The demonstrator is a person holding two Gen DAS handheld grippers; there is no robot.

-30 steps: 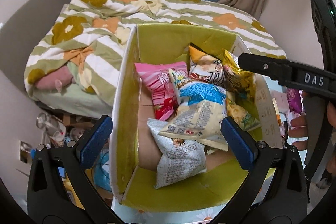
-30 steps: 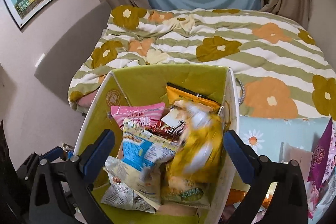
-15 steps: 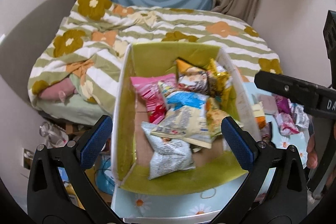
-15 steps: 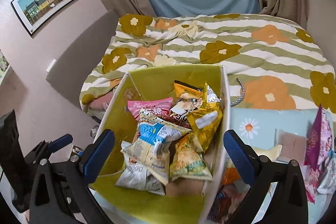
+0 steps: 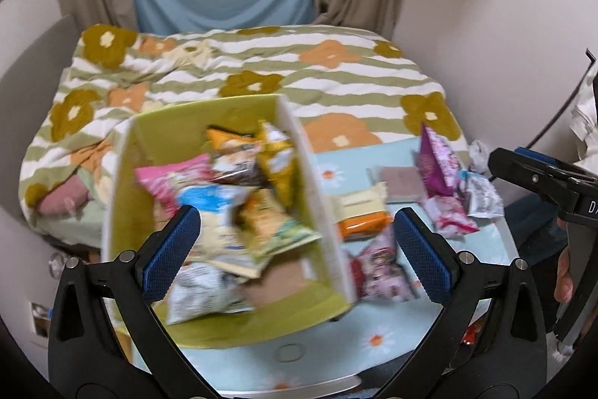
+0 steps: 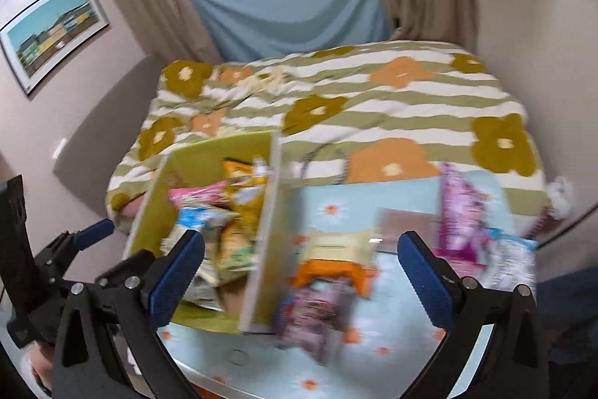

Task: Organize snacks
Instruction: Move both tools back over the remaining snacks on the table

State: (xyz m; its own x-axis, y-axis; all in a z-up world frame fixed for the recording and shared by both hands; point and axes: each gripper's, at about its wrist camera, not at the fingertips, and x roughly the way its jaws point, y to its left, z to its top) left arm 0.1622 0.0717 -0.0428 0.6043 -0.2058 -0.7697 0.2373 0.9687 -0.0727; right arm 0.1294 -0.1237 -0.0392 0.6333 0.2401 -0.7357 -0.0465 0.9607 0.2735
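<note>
Trouble looms as both claws, left claw and right claw, hang spread and empty: loose snack packets crowd the surface beside the heaped green box, so a hasty grab could shove one overboard.

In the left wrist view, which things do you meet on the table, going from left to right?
Green box → orange packet → brown pouch → purple bag → white packet → right hand-held gripper.
</note>
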